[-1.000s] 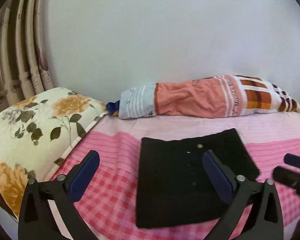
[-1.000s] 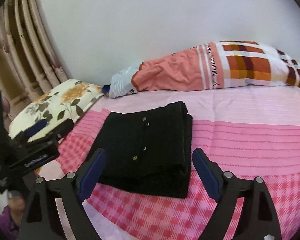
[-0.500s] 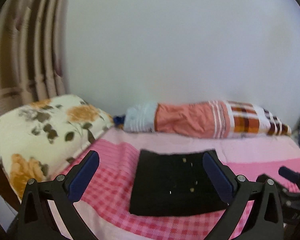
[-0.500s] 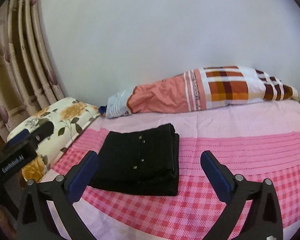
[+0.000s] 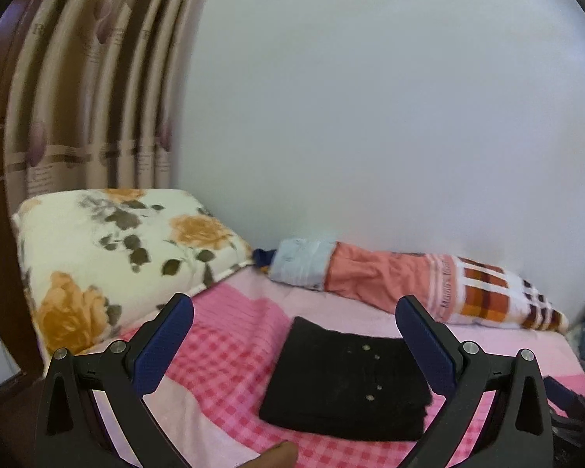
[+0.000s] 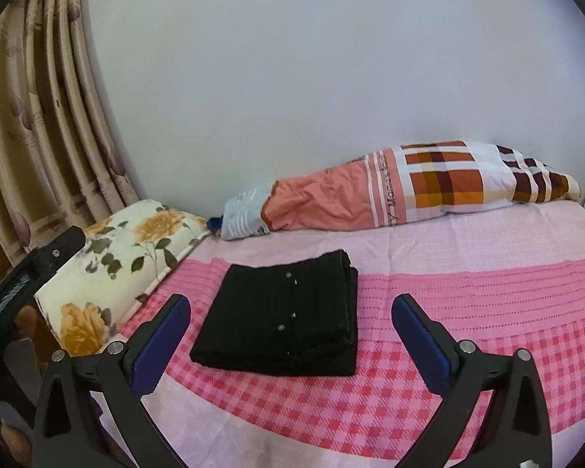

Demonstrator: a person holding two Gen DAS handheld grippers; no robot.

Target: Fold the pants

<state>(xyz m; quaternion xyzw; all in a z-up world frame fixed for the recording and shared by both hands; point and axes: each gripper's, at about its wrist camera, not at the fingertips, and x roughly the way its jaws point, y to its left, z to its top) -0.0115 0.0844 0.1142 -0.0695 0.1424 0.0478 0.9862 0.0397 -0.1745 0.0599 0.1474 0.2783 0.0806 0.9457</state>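
The black pants [image 5: 351, 382] lie folded into a flat rectangle with small metal studs on the pink checked bedspread [image 5: 230, 355]. They also show in the right wrist view [image 6: 280, 316]. My left gripper [image 5: 292, 335] is open and empty, held back from the pants above the bed's front edge. My right gripper [image 6: 290, 335] is open and empty, also back from the pants. The left gripper's body shows at the left of the right wrist view [image 6: 31, 277].
A floral pillow [image 5: 117, 265] lies at the bed's left end. A long orange and plaid bolster [image 6: 390, 191] lies along the white wall. Curtains [image 5: 89, 109] hang at the left. The pink bedspread [image 6: 468, 300] stretches to the right of the pants.
Both grippers have pulled back and up from the pants, which now look smaller and farther. The pants have not moved. Both grippers stay open.
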